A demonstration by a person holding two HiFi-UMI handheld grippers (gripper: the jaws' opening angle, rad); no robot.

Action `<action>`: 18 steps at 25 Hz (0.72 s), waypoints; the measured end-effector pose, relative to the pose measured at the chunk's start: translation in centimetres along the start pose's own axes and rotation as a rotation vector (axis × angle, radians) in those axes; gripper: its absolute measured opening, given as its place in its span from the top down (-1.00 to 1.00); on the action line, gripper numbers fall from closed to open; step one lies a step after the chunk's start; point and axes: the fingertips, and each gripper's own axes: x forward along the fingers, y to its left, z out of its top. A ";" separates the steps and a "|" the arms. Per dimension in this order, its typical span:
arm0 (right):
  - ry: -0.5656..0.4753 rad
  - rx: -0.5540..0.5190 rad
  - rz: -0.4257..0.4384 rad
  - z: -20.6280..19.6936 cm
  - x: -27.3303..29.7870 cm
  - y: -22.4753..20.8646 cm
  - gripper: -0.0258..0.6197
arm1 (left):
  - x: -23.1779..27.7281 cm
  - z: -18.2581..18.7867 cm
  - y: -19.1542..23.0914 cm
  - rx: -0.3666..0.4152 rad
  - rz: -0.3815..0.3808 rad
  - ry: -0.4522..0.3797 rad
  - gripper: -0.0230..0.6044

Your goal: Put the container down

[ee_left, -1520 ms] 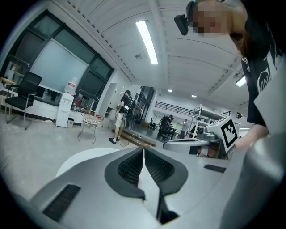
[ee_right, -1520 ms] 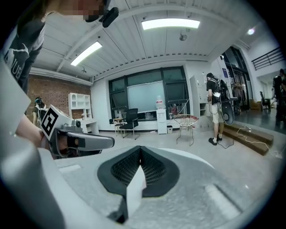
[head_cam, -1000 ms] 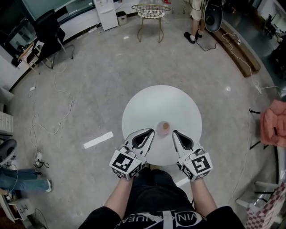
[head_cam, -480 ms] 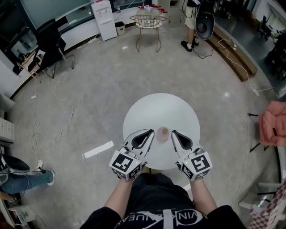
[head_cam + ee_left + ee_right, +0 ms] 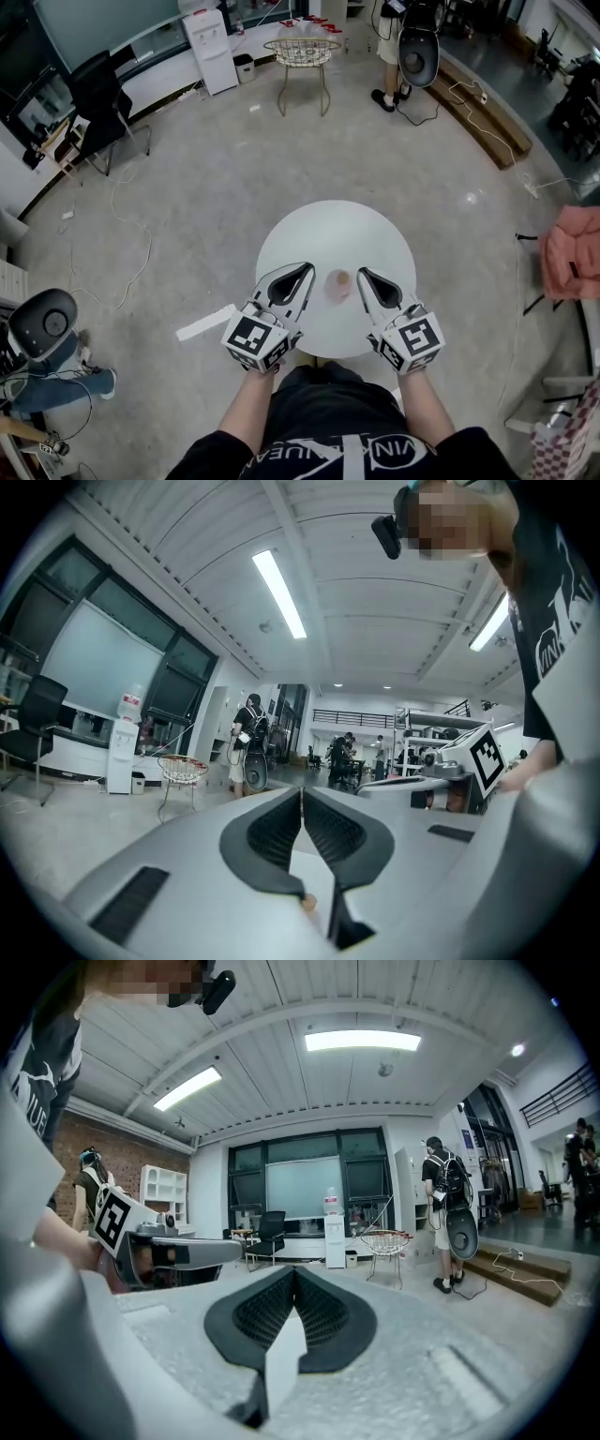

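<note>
Container (image 5: 338, 281), a small round pinkish cup with a pale, see-through look, stands upright on the smooth white circular surface (image 5: 319, 230), near its front edge. It sits free between the left tongs (image 5: 308, 268) and the right tongs (image 5: 361, 274), touched by neither. Both tongs are closed and empty, their black ribbed pads (image 5: 274, 831) pressed together at the tips. Grey polished floor (image 5: 206, 187) surrounds the surface.

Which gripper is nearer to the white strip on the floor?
Left. The left gripper is over the table, just right of the white strip; the right gripper farther right, past the container.
</note>
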 end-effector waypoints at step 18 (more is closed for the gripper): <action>0.006 -0.020 -0.008 0.3 -0.6 -1.0 0.90 | 1.3 0.0 -0.8 -0.002 -0.028 -0.012 0.88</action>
